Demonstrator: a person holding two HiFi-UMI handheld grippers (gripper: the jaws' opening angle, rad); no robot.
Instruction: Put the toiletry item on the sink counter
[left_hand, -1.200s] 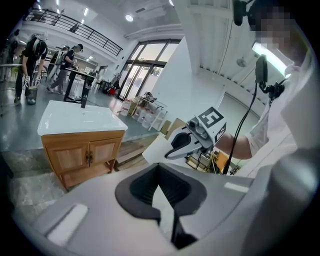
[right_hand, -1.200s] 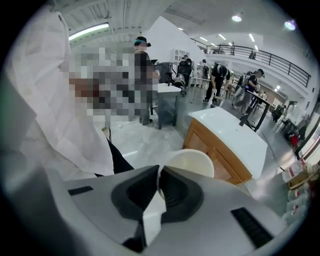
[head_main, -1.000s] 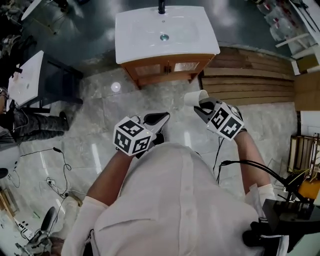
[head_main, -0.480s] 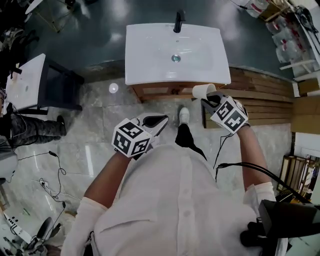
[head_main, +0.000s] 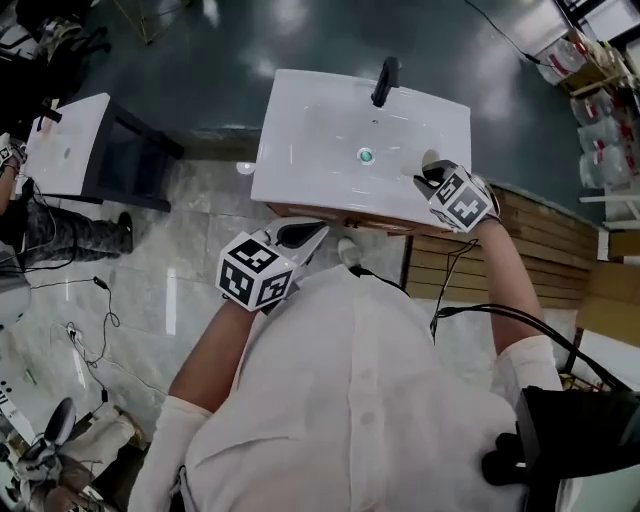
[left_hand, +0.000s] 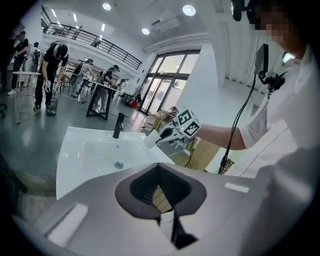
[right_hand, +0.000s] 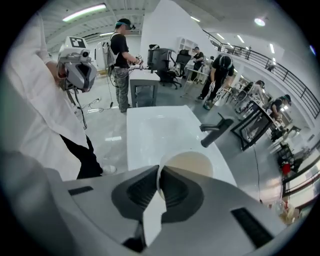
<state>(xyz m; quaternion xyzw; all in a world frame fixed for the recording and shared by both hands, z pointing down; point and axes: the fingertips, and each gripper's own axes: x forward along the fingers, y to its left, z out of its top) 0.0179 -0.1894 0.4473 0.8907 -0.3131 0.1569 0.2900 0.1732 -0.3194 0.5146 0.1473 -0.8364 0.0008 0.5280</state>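
Note:
A white sink counter (head_main: 300, 150) with a black faucet (head_main: 385, 80) and a round drain (head_main: 366, 155) stands in front of me. My right gripper (head_main: 432, 178) is shut on the rim of a white cup (head_main: 430, 161), held over the counter's right part next to the basin. In the right gripper view the cup (right_hand: 190, 162) hangs from the right gripper (right_hand: 160, 172) above the white top (right_hand: 150, 135), the faucet (right_hand: 216, 130) beyond it. My left gripper (head_main: 300, 235) is shut and empty, just short of the counter's front edge. The left gripper view shows the cup (left_hand: 150, 140) over the counter.
A wooden cabinet (head_main: 330, 215) carries the counter. A second white basin on a dark stand (head_main: 65, 150) is at the left. Wooden planks (head_main: 540, 230) lie at the right and cables (head_main: 90, 300) trail on the glossy floor. People (right_hand: 122, 55) stand at tables farther off.
I have come up to the sink. The right gripper with the cup has moved from over the floor to above the counter's right part. The left gripper has come near the front edge.

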